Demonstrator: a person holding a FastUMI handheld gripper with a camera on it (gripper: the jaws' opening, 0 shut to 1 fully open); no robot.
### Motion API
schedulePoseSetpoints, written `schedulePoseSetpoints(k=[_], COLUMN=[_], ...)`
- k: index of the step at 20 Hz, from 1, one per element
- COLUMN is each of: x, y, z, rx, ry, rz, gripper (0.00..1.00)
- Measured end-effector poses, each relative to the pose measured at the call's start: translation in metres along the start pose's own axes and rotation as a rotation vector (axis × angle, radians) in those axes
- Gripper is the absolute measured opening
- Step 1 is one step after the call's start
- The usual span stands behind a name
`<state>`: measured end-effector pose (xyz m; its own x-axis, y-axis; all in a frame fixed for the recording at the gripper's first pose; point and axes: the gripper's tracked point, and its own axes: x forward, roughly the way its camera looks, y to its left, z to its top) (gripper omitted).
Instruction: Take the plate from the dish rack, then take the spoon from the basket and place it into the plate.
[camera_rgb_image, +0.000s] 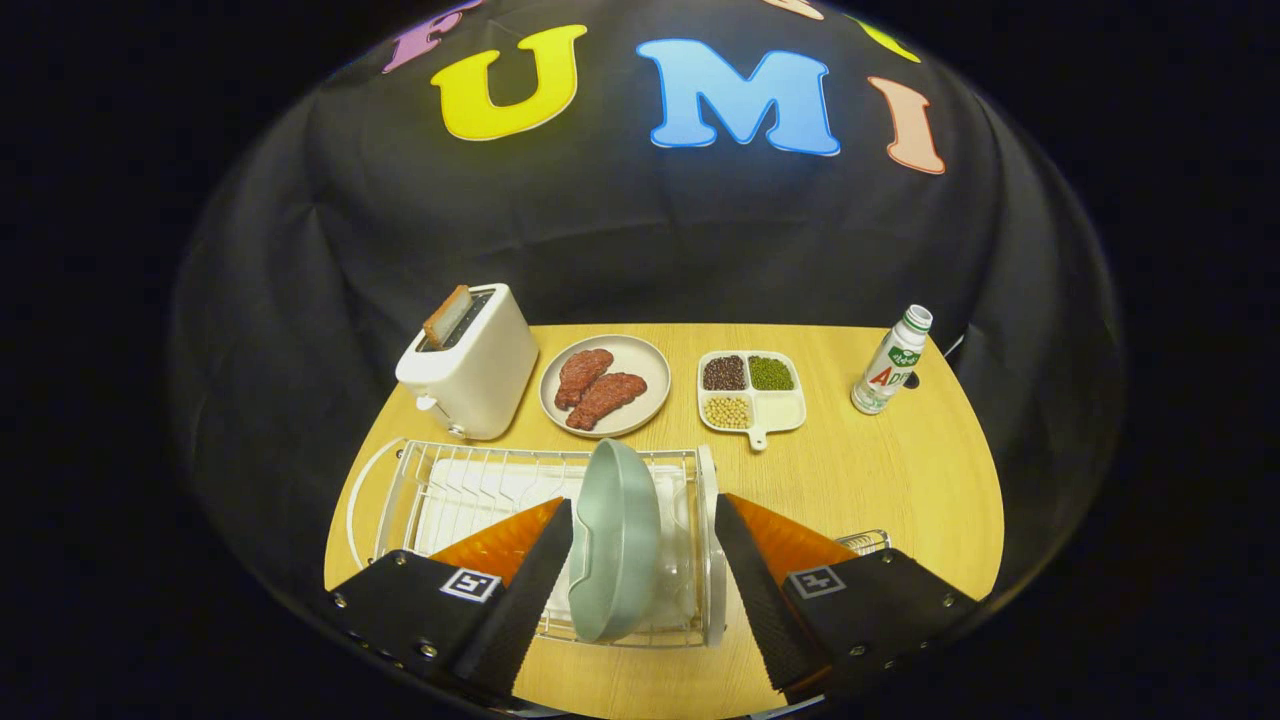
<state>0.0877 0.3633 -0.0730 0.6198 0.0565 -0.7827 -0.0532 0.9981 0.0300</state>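
The pale green plate (615, 545) stands on edge in the white wire dish rack (440, 490), between the widely open fingers of the gripper (644, 560) without touching them, while behind the rack stand a toaster (470, 365), a meat plate (605, 385), a divided bean dish (750, 392) and a bottle (892, 362) whose label I cannot read clearly.
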Motion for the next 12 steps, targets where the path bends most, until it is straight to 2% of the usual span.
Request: schedulePoseSetpoints(k=[1,2,4,7,8,10,12], x=[0.002,0.009,0.012,0.019,0.025,0.024,0.034], y=[0.004,0.007,0.007,0.005,-0.003,-0.002,-0.001], z=[-0.004,-0.011,-0.014,-0.016,-0.015,-0.018,-0.021], rx=[0.013,0.018,0.025,0.016,0.026,0.051,0.064], ry=[0.028,0.057,0.103,0.142,0.151,0.165,0.185], rz=[0.001,-0.003,-0.019,-0.058,-0.104,-0.121,-0.149], gripper=[0.82,0.82,0.73,0.72,0.72,0.33,0.33])
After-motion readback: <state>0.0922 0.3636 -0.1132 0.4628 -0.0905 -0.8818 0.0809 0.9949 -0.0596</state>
